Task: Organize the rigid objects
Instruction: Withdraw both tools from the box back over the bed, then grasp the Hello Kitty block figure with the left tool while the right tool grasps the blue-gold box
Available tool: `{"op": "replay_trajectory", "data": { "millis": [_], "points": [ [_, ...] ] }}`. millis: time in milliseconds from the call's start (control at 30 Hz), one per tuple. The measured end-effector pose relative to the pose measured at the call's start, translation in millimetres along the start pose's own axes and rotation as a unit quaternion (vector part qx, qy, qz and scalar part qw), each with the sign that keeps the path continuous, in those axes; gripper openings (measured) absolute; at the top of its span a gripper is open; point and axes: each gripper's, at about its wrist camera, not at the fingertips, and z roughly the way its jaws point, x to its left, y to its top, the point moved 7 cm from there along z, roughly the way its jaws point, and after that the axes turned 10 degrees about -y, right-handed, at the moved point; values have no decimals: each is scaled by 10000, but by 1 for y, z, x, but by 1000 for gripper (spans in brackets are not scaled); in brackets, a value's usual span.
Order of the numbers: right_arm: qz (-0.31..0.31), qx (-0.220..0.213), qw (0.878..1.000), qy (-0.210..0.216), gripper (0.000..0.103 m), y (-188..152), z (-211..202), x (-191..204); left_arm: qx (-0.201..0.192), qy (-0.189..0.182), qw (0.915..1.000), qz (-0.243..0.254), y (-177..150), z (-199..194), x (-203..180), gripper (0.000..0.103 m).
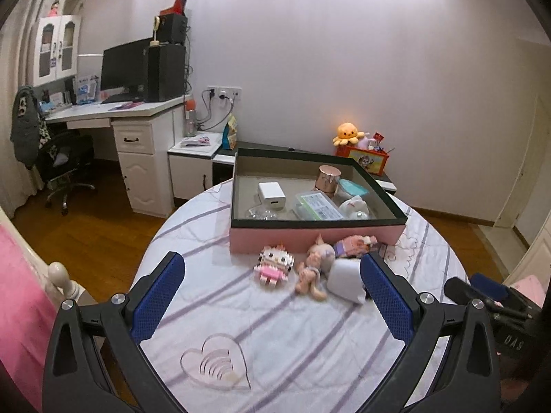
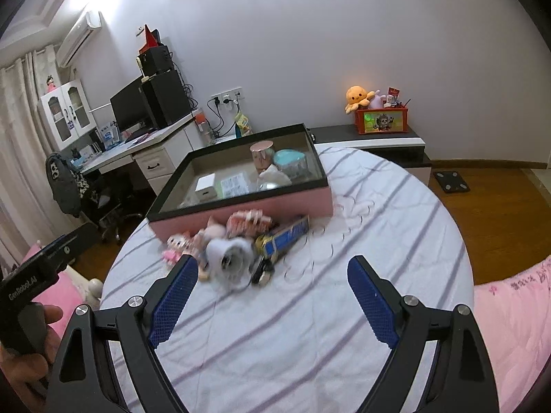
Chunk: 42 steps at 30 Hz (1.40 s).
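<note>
- While the pile of small things (image 2: 234, 244) lies loose on the striped bench (image 2: 378, 227), just in front of the pink box (image 2: 248, 210), nothing of it is in either of my tongs.
- Nearest me in the pile lies the white cylinder (image 2: 229, 263), on its side, its open end facing my right camera; its long axis runs roughly towards me.
- Beside it lie the blue-and-gold tube (image 2: 286, 237), slanting up and away to the right, the block-built cat figure (image 1: 273, 265) and a small doll (image 1: 315, 268).
- The box already holds a white charger (image 1: 270, 197), a copper-coloured can (image 1: 328, 179) and other pieces.
- My right tongs (image 2: 272, 303) stand wide and empty; the pile is ahead and to their left, close to the left finger's tip.
- My left tongs (image 1: 272, 296) likewise stand wide and empty; the cylinder sits just inside the right finger, the cat near mid-gap but further ahead.
- I judge the left tongs better lined up with the cat, the right nearer the tube.
- Both tongs point forward and downward at the bench; my left hand (image 2: 24, 361) grips its handle.
</note>
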Motion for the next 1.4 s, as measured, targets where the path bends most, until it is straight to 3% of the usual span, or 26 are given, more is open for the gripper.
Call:
{"op": "replay_trajectory", "data": {
  "millis": [400, 1400],
  "points": [
    [-267, -122, 9996, -14, 90, -16, -20, 9, 30, 55, 9998, 201, -27, -20, -16, 103],
    [-348, -86, 9994, -35, 90, -19, -22, 14, 91, -6, 9999, 84, -34, -21, -16, 103]
  ]
}}
